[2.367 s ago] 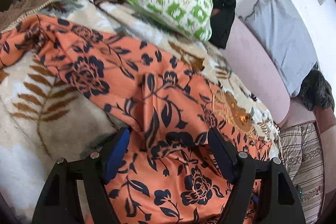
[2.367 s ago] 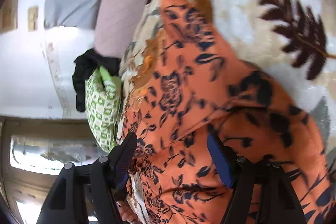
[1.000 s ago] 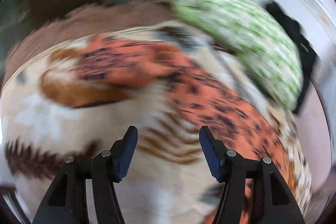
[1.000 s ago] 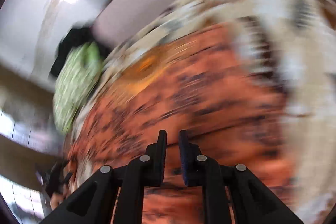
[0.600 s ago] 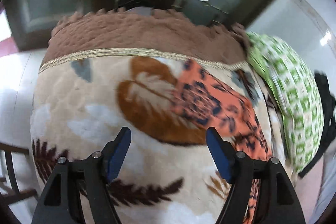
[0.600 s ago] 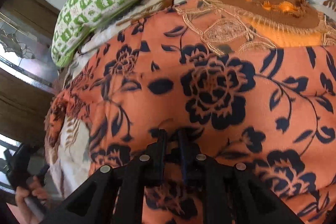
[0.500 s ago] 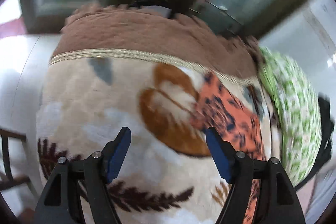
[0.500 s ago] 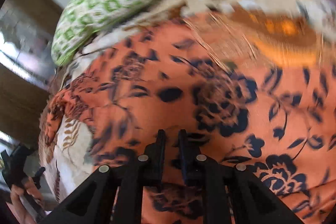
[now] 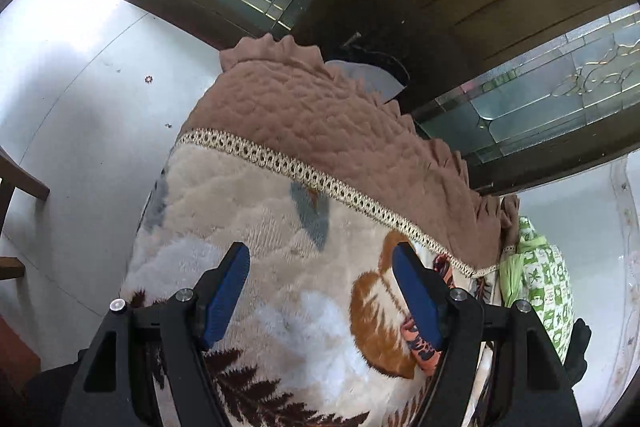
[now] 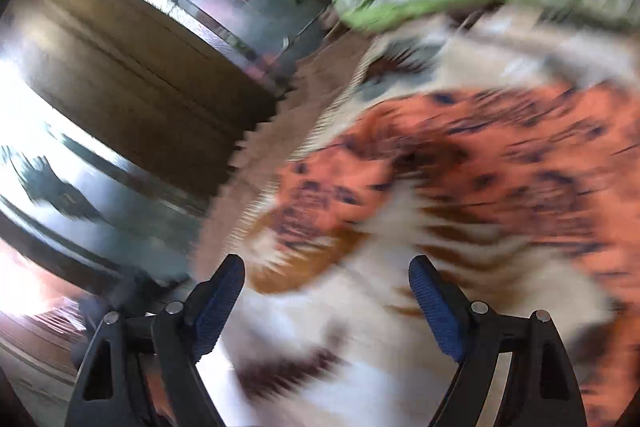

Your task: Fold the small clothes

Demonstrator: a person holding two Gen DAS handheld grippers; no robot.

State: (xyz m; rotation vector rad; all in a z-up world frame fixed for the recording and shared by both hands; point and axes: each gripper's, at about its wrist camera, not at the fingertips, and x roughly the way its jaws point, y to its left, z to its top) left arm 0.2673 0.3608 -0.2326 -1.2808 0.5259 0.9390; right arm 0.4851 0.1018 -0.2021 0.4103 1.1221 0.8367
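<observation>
Orange floral garment [image 10: 500, 163] on blanket [image 9: 280, 227]; no legible writing

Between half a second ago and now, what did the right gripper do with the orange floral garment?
The right gripper let go: its jaws, then shut on the orange floral garment, now stand wide open, with the view swung off toward the blanket. The left gripper stayed open and empty.

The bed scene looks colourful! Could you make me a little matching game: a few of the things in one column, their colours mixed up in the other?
Things:
1. garment
2. pillow
3. blanket border
4. gripper pads

Colours:
A. plain brown
B. blue
C. orange with dark flowers
D. green and white

Pairs: 1-C, 2-D, 3-A, 4-B
</observation>
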